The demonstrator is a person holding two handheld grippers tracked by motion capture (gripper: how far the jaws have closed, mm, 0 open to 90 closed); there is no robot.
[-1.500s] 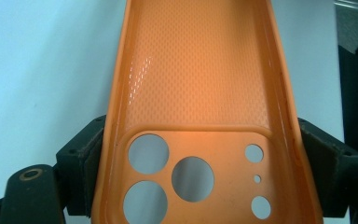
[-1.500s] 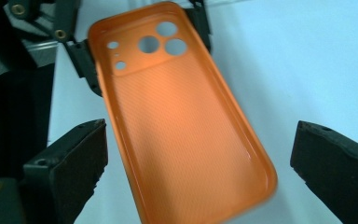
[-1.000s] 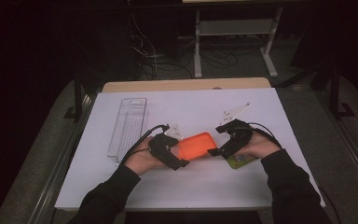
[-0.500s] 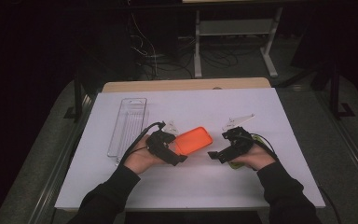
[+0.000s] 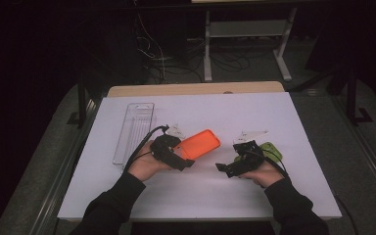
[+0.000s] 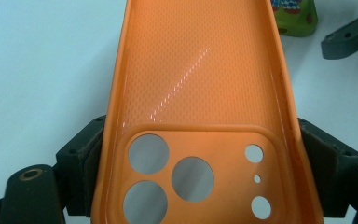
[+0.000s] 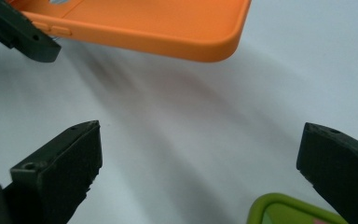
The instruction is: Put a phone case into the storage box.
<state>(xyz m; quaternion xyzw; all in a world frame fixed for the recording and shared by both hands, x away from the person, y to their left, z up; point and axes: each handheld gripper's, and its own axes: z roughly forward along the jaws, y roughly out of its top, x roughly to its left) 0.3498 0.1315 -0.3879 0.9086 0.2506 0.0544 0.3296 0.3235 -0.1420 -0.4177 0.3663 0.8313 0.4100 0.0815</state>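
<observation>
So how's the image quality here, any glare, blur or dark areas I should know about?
High view: the white table is brightly lit, the room behind nearly black. Left gripper view: a streak of glare runs across the inside of the orange phone case, which is sharp. Right gripper view: the right gripper has soft, out-of-focus jaw tips, and the case casts a blurry shadow on the table.

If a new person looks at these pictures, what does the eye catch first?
The bright orange phone case near the middle of the white table, clamped at its camera end by the left gripper. To its right, the right gripper is open and empty, with a green object just behind it.
</observation>
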